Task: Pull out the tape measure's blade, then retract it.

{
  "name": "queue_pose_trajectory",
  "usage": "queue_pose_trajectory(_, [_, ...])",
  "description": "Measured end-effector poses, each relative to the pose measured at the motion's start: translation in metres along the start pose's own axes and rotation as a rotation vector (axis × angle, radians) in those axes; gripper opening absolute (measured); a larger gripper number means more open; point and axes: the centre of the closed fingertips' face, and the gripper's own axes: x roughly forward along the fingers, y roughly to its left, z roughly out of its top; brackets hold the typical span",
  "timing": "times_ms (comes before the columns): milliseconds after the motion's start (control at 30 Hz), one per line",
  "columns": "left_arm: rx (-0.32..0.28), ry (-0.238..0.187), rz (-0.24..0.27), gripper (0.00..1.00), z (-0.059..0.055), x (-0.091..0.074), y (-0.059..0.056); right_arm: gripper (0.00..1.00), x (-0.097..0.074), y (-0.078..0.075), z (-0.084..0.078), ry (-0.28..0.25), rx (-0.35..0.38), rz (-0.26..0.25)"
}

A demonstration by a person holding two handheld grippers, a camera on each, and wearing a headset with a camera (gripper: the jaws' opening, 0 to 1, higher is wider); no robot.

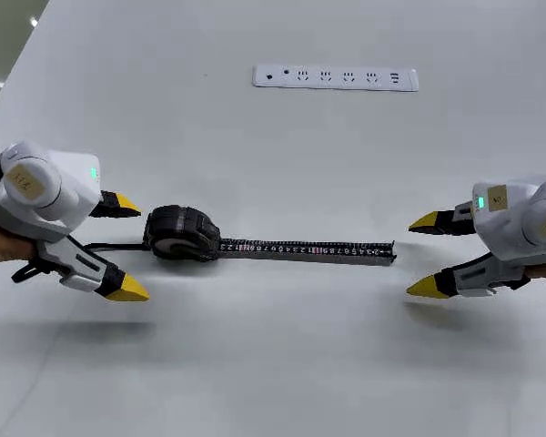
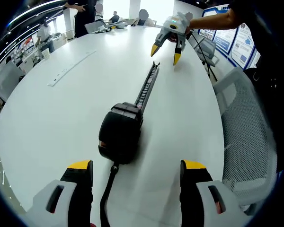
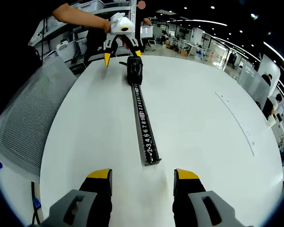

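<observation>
A black tape measure (image 1: 182, 233) lies on the white table (image 1: 273, 364), its dark blade (image 1: 305, 249) pulled out to the right and lying flat. My left gripper (image 1: 127, 248) stands open just left of the case (image 2: 120, 132), not touching it; a black strap (image 2: 109, 189) trails from the case between its jaws. My right gripper (image 1: 425, 255) is open a little to the right of the blade's end hook (image 1: 391, 252), apart from it. In the right gripper view the blade (image 3: 143, 123) runs away from the yellow fingertips (image 3: 100, 174) to the case (image 3: 135, 68).
A white power strip (image 1: 335, 78) lies at the far side of the table. A mesh office chair (image 2: 248, 123) stands beside the table edge. People and desks fill the room beyond.
</observation>
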Motion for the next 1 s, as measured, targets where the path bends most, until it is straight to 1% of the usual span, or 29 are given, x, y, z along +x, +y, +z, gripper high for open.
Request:
queue_pose_trajectory(67, [-0.010, -0.008, 0.005, 0.73, 0.000, -0.001, -0.003, 0.52, -0.002, 0.002, 0.001, -0.009, 0.020, -0.012])
queue_pose_trajectory(133, [-0.021, -0.020, 0.010, 0.75, 0.001, -0.002, -0.005, 0.53, -0.004, 0.005, 0.003, -0.017, 0.026, -0.022])
queue_pose_trajectory(300, [-0.068, -0.065, 0.035, 0.79, 0.002, -0.005, -0.012, 0.59, -0.008, 0.013, 0.002, -0.042, 0.064, -0.051])
queue_pose_trajectory(333, [-0.076, -0.076, 0.037, 0.80, 0.002, -0.006, -0.016, 0.60, -0.010, 0.014, 0.002, -0.048, 0.070, -0.059])
queue_pose_trajectory(467, [-0.103, -0.097, 0.049, 0.82, 0.000, -0.008, -0.024, 0.64, -0.013, 0.020, 0.000, -0.064, 0.103, -0.080])
queue_pose_trajectory(567, [-0.130, -0.117, 0.066, 0.84, -0.002, -0.010, -0.029, 0.67, -0.014, 0.026, 0.001, -0.074, 0.123, -0.093])
queue_pose_trajectory(700, [-0.159, -0.140, 0.083, 0.86, -0.002, -0.011, -0.035, 0.72, -0.015, 0.032, 0.001, -0.086, 0.150, -0.106])
queue_pose_trajectory(733, [-0.168, -0.146, 0.094, 0.87, -0.002, -0.012, -0.036, 0.73, -0.016, 0.033, 0.001, -0.094, 0.162, -0.116])
queue_pose_trajectory(867, [-0.208, -0.186, 0.122, 0.89, 0.001, -0.014, -0.039, 0.75, -0.019, 0.037, 0.004, -0.120, 0.202, -0.144])
queue_pose_trajectory(1000, [-0.251, -0.228, 0.144, 0.90, 0.006, -0.014, -0.045, 0.77, -0.020, 0.044, 0.009, -0.143, 0.234, -0.166])
